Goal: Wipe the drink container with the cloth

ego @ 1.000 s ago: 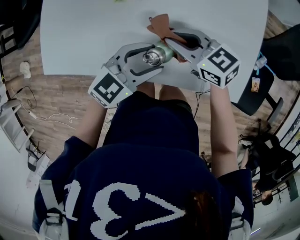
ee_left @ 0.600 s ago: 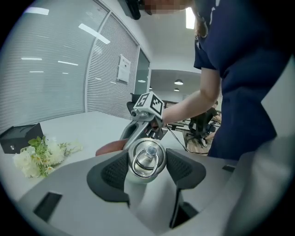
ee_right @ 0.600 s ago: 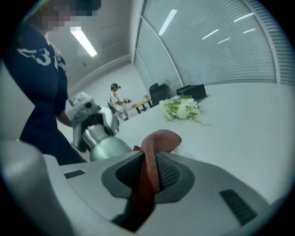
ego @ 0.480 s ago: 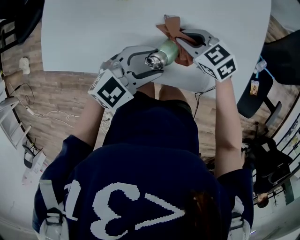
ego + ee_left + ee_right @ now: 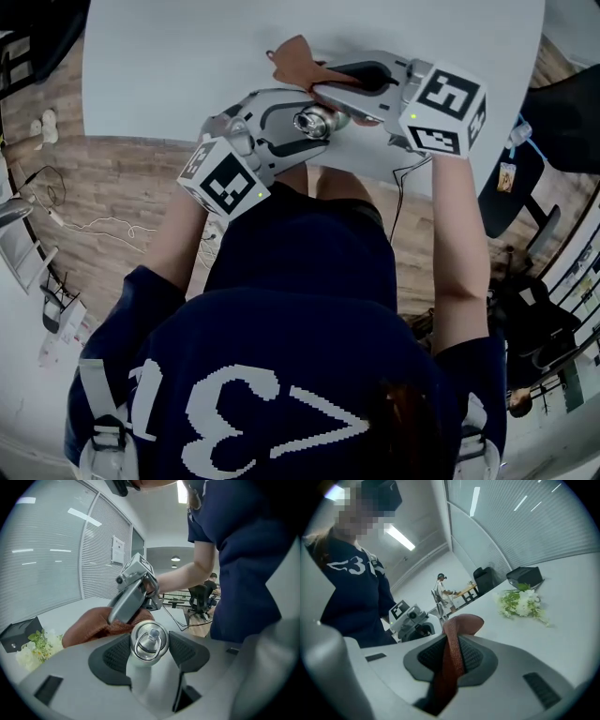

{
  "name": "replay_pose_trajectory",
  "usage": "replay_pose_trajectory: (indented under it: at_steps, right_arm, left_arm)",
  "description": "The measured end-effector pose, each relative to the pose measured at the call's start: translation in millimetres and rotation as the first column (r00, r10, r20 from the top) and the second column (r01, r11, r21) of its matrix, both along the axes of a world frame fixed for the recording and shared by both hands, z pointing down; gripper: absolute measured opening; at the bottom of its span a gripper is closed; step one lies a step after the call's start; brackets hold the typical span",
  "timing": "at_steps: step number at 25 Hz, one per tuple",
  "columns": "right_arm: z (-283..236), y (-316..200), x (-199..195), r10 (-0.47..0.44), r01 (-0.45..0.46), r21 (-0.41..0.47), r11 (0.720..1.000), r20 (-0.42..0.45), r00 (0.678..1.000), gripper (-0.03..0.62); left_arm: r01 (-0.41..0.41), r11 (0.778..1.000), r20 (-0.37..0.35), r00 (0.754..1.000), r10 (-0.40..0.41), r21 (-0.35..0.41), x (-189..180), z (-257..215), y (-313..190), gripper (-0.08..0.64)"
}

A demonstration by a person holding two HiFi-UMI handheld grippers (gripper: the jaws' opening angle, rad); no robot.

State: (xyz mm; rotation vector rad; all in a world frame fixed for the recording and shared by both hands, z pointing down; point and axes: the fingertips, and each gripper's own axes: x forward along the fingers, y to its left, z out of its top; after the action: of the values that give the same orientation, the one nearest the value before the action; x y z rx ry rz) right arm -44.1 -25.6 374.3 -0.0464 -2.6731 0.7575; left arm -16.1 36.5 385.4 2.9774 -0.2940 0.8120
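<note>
Bottle of metal, slim and round, with a pale green body and a shiny silver cap (image 5: 149, 640) that carries a small ring, stands nearly upright between the jaws of the left gripper (image 5: 322, 122). Its long axis runs up and down, across the jaws, and the cap points up toward the head camera. The black ribbed pads of this gripper are clenched on the smooth body just below the cap, one on each side. The bottle is held over the near edge of the white table (image 5: 169, 66); its bottom is hidden, so I cannot tell if it rests there.

The right gripper (image 5: 451, 660) grasps a reddish-brown cloth of coarse woven fabric (image 5: 292, 56). The cloth is pinched into a narrow fold between the pads, and its loose end bulges out beyond the jaws. This gripper reaches in from the right, and the soft, rumpled cloth lies just behind the bottle, on the far side.
</note>
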Motion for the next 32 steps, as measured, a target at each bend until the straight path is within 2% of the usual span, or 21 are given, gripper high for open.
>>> replay_pose_trajectory:
  at_steps: [3, 6, 9, 11, 13, 15, 19, 21, 24, 28, 30, 32]
  right_arm:
    - [19.1, 0.9, 2.7, -0.069, 0.068, -0.015, 0.998, -0.082, 0.994, 0.074]
    - [48.1, -10.5, 17.6, -0.068, 0.063, -0.035, 0.997, -0.168, 0.983, 0.074]
    - [79.2, -20.0, 34.2, -0.082, 0.088, 0.005, 0.996, -0.297, 0.951, 0.074]
    - [90.5, -22.1, 39.8, -0.102, 0.118, 0.025, 0.993, -0.354, 0.930, 0.072]
    - [81.2, -17.5, 33.4, -0.141, 0.148, -0.003, 0.989, -0.325, 0.935, 0.072]
    - [57.1, -8.2, 18.0, -0.197, 0.190, -0.052, 0.980, -0.235, 0.952, 0.072]
    - [24.8, 9.1, -0.8, -0.321, 0.312, -0.084, 0.946, -0.130, 0.938, 0.074]
    - [26.1, 9.9, -4.8, -0.335, 0.325, -0.100, 0.941, -0.116, 0.935, 0.074]
    - [50.3, 0.5, -0.5, -0.290, 0.277, -0.093, 0.956, -0.185, 0.939, 0.074]
    - [77.1, -16.8, 16.0, -0.146, 0.151, -0.008, 0.988, -0.316, 0.937, 0.074]
    - [88.4, -25.6, 27.1, -0.052, 0.083, 0.064, 0.994, -0.387, 0.921, 0.074]
    - [99.3, -30.4, 43.8, 0.040, 0.032, 0.146, 0.989, -0.463, 0.886, 0.074]
  left_arm:
    - [-0.020, 1.000, 0.021, 1.000, 0.020, 0.024, 3.5, 0.4, 2.8, 0.265]
    - [-0.037, 0.998, 0.031, 0.999, 0.036, 0.052, 6.9, 1.0, 5.9, 0.265]
    - [-0.050, 0.997, 0.036, 0.998, 0.047, 0.064, 9.9, 0.7, 8.0, 0.265]
    - [-0.059, 0.996, 0.038, 0.998, 0.056, 0.070, 11.5, 0.7, 8.5, 0.265]
    - [-0.066, 0.995, 0.037, 0.997, 0.063, 0.076, 12.6, 0.3, 8.7, 0.265]
    - [-0.069, 0.994, 0.036, 0.997, 0.066, 0.081, 12.7, -0.4, 8.9, 0.265]
    - [-0.066, 0.994, 0.049, 0.997, 0.062, 0.086, 13.0, 0.7, 10.8, 0.265]
    - [-0.054, 0.996, 0.049, 0.998, 0.051, 0.077, 12.3, 1.2, 10.3, 0.265]
    - [-0.048, 0.996, 0.047, 0.998, 0.045, 0.074, 12.6, 1.0, 10.2, 0.265]
    - [-0.039, 0.996, 0.026, 0.999, 0.037, 0.075, 15.1, -0.7, 8.9, 0.265]
    - [-0.031, 0.997, 0.019, 0.999, 0.030, 0.064, 15.6, -2.7, 5.9, 0.265]
    - [-0.026, 0.998, 0.010, 1.000, 0.025, 0.059, 16.7, -3.0, 3.6, 0.265]
